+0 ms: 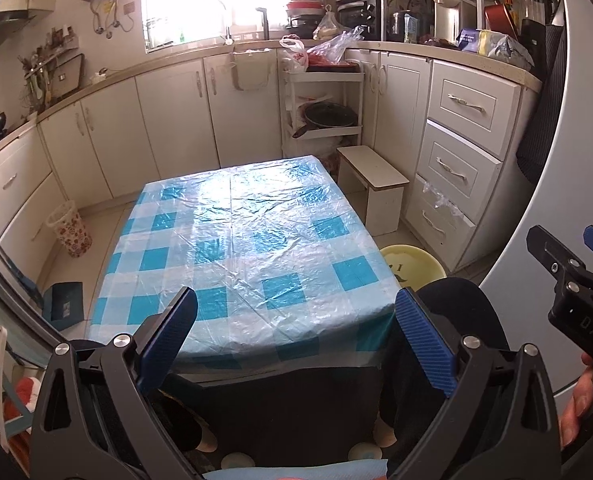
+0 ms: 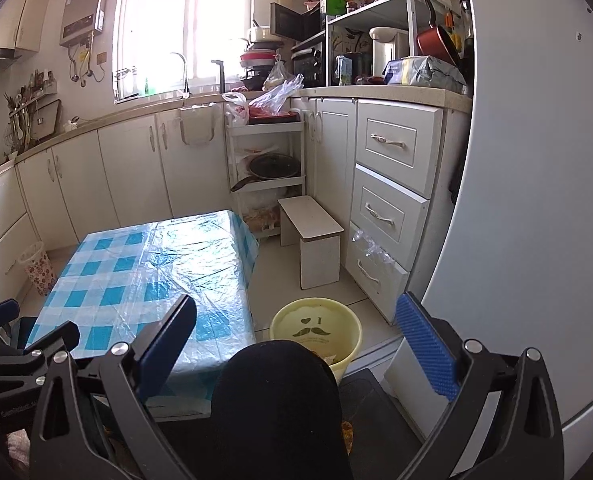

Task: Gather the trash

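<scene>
A low table (image 1: 248, 248) with a blue and white checked plastic cover stands in front of me; no trash shows on it. It also shows in the right wrist view (image 2: 144, 280). A yellow bin (image 2: 316, 330) with a moustache print stands on the floor right of the table; its rim shows in the left wrist view (image 1: 412, 266). My left gripper (image 1: 296, 320) is open and empty over the table's near edge. My right gripper (image 2: 296, 332) is open and empty above my knee, near the bin; it also shows in the left wrist view (image 1: 568, 256).
A small white stool (image 2: 312, 236) stands by the white drawers (image 2: 388, 200). A flowered basket (image 1: 70, 232) stands on the floor at left. A white shelf cart (image 1: 322, 108) holds a pan and plastic bags. My knee (image 2: 276, 392) is in the foreground.
</scene>
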Available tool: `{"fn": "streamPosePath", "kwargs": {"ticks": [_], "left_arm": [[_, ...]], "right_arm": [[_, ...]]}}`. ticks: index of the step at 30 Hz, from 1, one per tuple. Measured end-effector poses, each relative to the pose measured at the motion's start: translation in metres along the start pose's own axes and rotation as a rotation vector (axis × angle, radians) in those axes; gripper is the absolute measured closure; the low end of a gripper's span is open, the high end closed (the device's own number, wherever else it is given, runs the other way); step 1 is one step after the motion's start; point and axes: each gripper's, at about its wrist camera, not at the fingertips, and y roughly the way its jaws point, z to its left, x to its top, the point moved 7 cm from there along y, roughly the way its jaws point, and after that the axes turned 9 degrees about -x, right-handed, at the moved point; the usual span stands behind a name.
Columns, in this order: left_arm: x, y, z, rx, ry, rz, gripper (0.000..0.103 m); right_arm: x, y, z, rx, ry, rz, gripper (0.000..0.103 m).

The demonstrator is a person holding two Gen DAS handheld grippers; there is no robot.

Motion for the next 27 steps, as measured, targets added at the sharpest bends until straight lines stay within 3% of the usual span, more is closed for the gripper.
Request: {"fn": "streamPosePath", "kwargs": {"ticks": [27], "left_arm": [[0.004,-0.030,0.011,0.030,-0.032,-0.039,0.008]], "right_arm": [[0.003,-0.017,0.011,0.010,-0.035,-0.013,0.007]]}}
